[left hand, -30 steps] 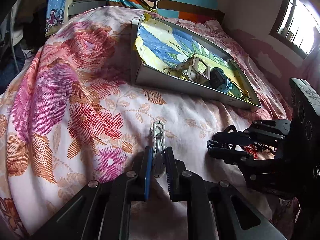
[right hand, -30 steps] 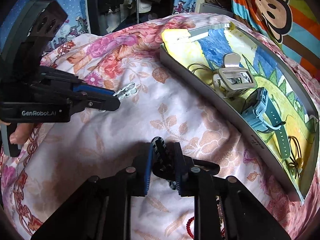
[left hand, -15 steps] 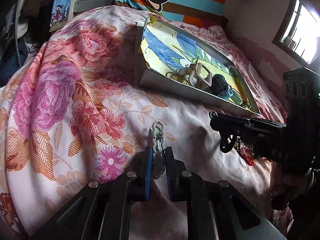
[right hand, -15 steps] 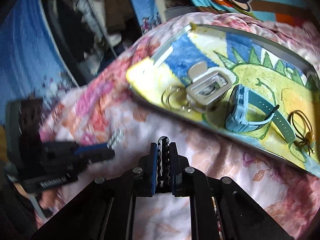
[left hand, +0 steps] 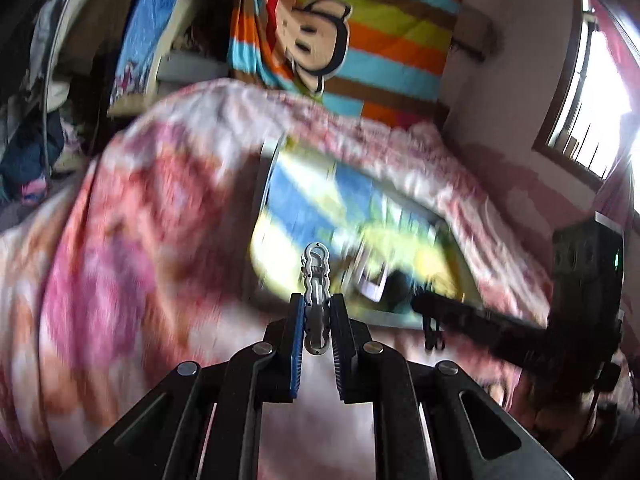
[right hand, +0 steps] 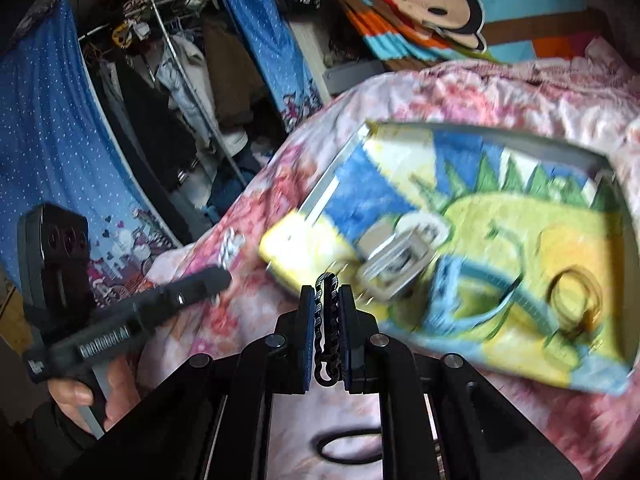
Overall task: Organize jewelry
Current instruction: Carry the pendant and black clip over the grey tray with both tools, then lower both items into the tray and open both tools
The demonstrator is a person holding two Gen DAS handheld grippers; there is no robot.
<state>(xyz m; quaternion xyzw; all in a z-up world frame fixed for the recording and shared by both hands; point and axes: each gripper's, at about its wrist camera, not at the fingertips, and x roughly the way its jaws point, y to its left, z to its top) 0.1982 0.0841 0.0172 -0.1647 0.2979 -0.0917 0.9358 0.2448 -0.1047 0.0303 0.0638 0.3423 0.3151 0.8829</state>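
Left gripper (left hand: 316, 312): jaws pinching a silver wavy metal hair clip (left hand: 316, 280), raised clear of the floral pink bedspread (left hand: 120, 240), its tip pointing at the tray.

Right gripper (right hand: 326, 316): jaws pinching a black braided hair clip (right hand: 327, 328), likewise raised clear of the bedspread, just before the tray's near edge.

Black oval loop (right hand: 348, 446): lying on the bedspread, nearer than the tray, under the right gripper.

Shallow grey tray with blue, yellow and green dinosaur-print lining (right hand: 616, 208): resting on the bedspread. Contents, blurred by motion:
- white-and-grey square-faced watch (right hand: 400, 256), near the tray's near-left corner;
- light-blue strap watch (right hand: 452, 296), just right of the white one;
- dark thin loop with amber bead (right hand: 576, 300), towards the tray's right end.

Striped monkey-print blanket (left hand: 340, 40): beyond the tray, at the head of the bed.
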